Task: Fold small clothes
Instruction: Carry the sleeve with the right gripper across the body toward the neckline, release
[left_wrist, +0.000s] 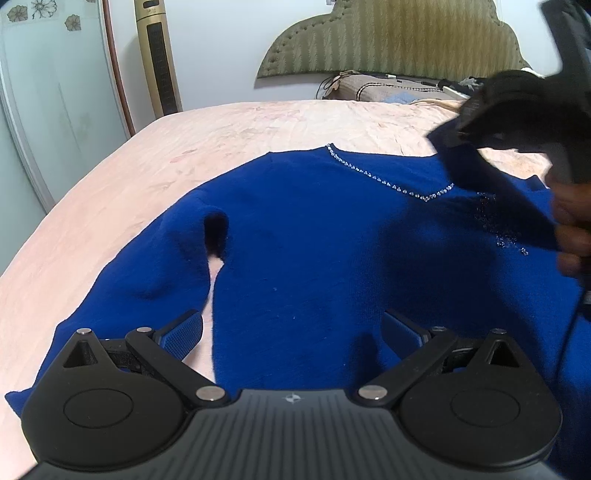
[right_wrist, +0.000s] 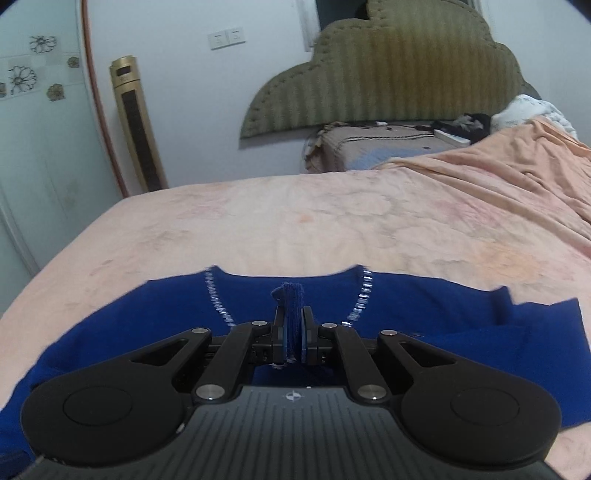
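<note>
A royal-blue sweater (left_wrist: 314, 236) with a rhinestone V-neckline lies front-up on the pink bed (left_wrist: 110, 177); its left sleeve (left_wrist: 122, 295) runs toward the near left. My left gripper (left_wrist: 291, 328) is open and empty, just above the sweater's lower body. In the right wrist view my right gripper (right_wrist: 293, 332) is shut on a bunched strip of the sweater's blue fabric (right_wrist: 291, 295), held above the neckline area of the sweater (right_wrist: 443, 314). In the left wrist view the right gripper (left_wrist: 454, 144) is at the upper right, lifting a sleeve over the chest.
A padded olive headboard (left_wrist: 388, 37) and a pillow (left_wrist: 388, 88) are at the far end. A gold tower fan (right_wrist: 136, 125) stands by the wall at left, next to a glass door. A rumpled peach blanket (right_wrist: 517, 166) lies at the far right.
</note>
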